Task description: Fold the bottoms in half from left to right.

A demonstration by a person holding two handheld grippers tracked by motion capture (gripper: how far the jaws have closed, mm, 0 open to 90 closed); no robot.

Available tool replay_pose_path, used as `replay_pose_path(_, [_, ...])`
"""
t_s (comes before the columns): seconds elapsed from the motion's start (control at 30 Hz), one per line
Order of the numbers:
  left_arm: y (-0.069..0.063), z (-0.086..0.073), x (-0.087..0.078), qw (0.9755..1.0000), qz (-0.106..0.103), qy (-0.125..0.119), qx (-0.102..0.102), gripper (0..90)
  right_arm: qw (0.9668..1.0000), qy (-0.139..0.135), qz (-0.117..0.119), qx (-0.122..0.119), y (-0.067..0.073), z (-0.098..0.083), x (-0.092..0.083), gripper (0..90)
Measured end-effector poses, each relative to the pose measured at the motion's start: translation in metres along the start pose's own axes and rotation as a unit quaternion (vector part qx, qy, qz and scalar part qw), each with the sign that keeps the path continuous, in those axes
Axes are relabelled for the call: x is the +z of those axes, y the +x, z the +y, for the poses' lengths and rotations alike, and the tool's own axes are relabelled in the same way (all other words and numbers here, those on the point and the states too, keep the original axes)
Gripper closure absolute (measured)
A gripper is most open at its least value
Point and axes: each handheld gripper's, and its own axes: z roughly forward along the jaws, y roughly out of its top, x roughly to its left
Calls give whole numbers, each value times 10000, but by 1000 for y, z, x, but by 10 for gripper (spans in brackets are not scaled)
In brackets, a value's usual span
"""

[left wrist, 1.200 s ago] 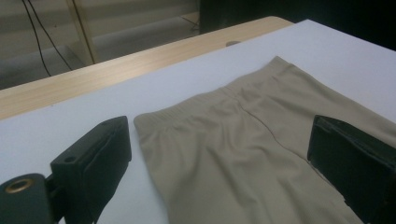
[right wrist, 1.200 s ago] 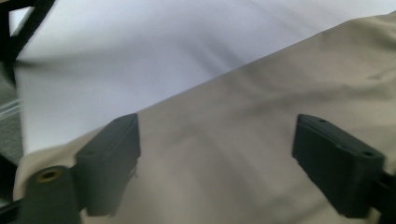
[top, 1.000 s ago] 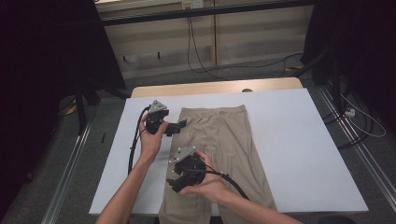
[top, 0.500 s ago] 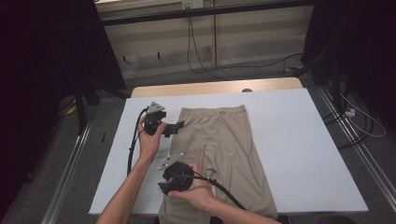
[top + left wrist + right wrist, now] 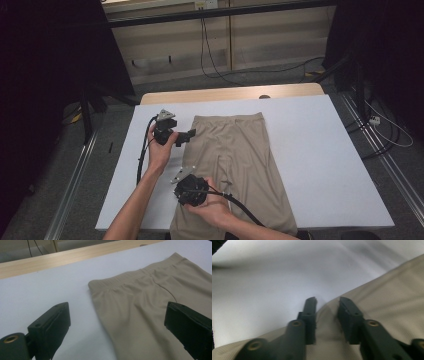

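Right gripper [image 5: 327,312] is down on the left edge of the tan trousers [image 5: 240,165], jaws just closing in with a raised fold of cloth between them, pads not yet pressing. Left gripper [image 5: 185,136] hangs wide open, nothing in it, just beside the waistband corner. The trousers run lengthwise away across the white table [image 5: 325,150]

High view: fixed above near table edge, looks fwd + down, far off.
Left gripper view: low, close, along own jaws toward trousers [image 5: 150,305] waistband.
Right gripper view: v. close, at fabric edge.
Shared: beige trousers, white table [image 5: 320,150].
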Motion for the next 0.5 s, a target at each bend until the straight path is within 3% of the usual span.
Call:
replay_pose_path(0.03, [3,1,1,10000,6,15,-4,72,10000,-8,22,72,1,-1,-1,794])
replay_pose_path(0.07, [3,1,1,10000,6,15,-4,77,10000,-8,22,72,1,-1,-1,794])
replay_pose_path(0.1, [5,4,2,9999,127,36,40,86,9998,16,119,174,-2,0,-1,891])
replay_pose_path(0.17, [9,7,2,9999,111,21,-27,112,9989,-20,219,424,-6,0,-1,900])
replay_pose_path(0.33, [19,16,9,9998,87,91,-154,260,9986,-156,238,456,-6,-2,-2,900])
replay_pose_path(0.37, [24,19,18,9994,7,175,-297,305,9982,-185,295,492,-6,-3,-3,900])
replay_pose_path(0.47, [26,20,29,9989,-13,315,-350,412,9982,-227,319,455,-6,-5,-4,900])
replay_pose_path(0.5, [29,20,41,9980,-73,450,-433,450,9983,-254,346,385,-5,-6,-7,900])
